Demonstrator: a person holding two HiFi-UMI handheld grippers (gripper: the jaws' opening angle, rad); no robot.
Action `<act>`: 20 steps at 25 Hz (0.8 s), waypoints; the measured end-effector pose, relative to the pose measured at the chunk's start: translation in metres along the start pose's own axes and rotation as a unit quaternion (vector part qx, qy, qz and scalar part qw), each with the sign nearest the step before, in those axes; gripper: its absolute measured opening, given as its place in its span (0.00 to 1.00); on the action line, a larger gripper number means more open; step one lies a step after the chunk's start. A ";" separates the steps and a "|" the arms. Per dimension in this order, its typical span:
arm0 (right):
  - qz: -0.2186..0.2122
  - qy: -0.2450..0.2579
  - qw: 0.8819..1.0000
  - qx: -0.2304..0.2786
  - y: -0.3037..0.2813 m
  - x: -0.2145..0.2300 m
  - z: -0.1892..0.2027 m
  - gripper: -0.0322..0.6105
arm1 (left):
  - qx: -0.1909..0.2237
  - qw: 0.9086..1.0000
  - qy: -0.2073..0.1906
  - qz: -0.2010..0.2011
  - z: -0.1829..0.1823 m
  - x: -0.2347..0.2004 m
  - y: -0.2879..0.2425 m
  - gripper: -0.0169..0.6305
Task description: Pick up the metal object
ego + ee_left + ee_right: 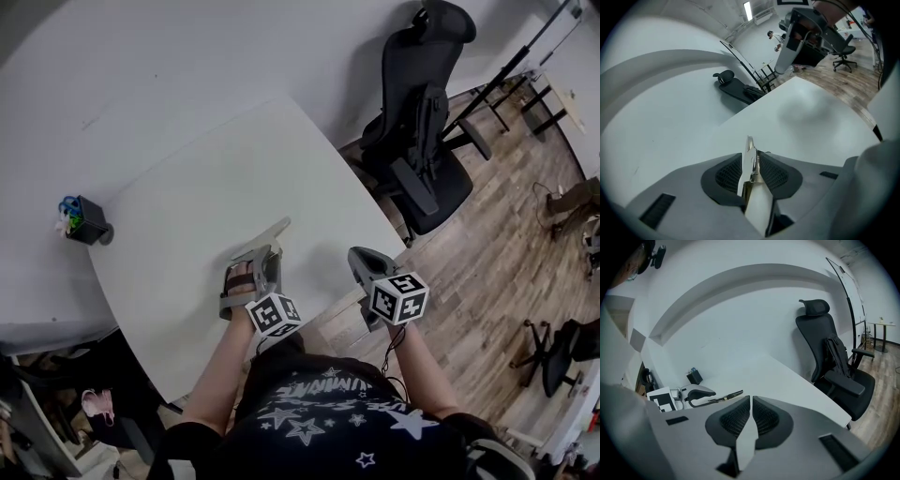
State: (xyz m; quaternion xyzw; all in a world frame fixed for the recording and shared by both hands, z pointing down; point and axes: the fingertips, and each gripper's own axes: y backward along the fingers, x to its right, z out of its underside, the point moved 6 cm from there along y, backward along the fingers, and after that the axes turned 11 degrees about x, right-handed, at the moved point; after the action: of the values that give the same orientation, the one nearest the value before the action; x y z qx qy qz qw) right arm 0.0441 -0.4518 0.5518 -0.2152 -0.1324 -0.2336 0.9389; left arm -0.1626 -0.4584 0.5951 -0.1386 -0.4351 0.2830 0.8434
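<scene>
Over worktop (187, 178), left gripper (751, 161): jaws clenched on metal object (748, 152), pads pressing its flat sides.
Place of metal object: thin pale strip, sticking out past the jaws.
Off near right edge, right gripper (750, 405): jaws nearly together, nothing between.

The table (187, 216) is white, with a smooth and plain top. Seen from the head view, its far edge meets a white wall from 9 to 12 o'clock. Its corner at 3 o'clock is rounded. A small black holder (87, 221) stands on the table at 9 o'clock, close to the wall, with blue and green things in it; what these are cannot be told. The rest of the top that shows is bare. Beside the table, at 2 o'clock, a black chair (422, 122) stands on the wood floor (487, 244).
</scene>
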 end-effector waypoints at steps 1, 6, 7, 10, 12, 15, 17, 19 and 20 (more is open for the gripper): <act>0.000 -0.001 1.000 0.000 0.000 0.001 0.001 0.13 | -0.003 1.000 -0.009 -0.004 0.001 0.001 -0.001 0.21; -0.001 -0.004 1.000 0.000 0.005 0.003 0.005 0.13 | -0.025 0.998 -0.052 -0.015 0.002 0.008 -0.001 0.10; -0.001 -0.004 1.000 0.000 0.006 0.004 0.004 0.13 | -0.027 0.998 -0.061 -0.015 0.001 0.007 -0.001 0.10; -0.004 -0.005 1.000 0.001 0.010 0.005 0.003 0.13 | -0.025 0.996 -0.087 -0.015 -0.003 0.002 0.000 0.08; -0.005 -0.005 1.000 0.004 0.014 0.006 0.002 0.13 | -0.020 0.996 -0.087 -0.013 -0.005 -0.002 0.002 0.07; -0.008 -0.004 1.000 0.008 0.023 0.007 0.002 0.13 | -0.019 0.997 -0.069 -0.014 -0.009 -0.005 0.008 0.07; -0.010 -0.004 1.000 0.012 0.030 0.008 0.001 0.13 | -0.012 0.998 -0.055 -0.025 -0.016 -0.007 0.014 0.07; -0.013 -0.004 1.000 0.016 0.038 0.009 0.001 0.13 | -0.004 0.999 -0.038 -0.035 -0.026 -0.009 0.022 0.07; -0.014 -0.005 1.000 0.018 0.042 0.010 0.001 0.13 | -0.001 0.999 -0.030 -0.039 -0.030 -0.010 0.026 0.07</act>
State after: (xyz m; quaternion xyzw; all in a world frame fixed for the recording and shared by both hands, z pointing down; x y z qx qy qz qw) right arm 0.0735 -0.4215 0.5416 -0.1973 -0.1441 -0.2435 0.9386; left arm -0.1518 -0.4435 0.5584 -0.1138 -0.4652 0.2533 0.8405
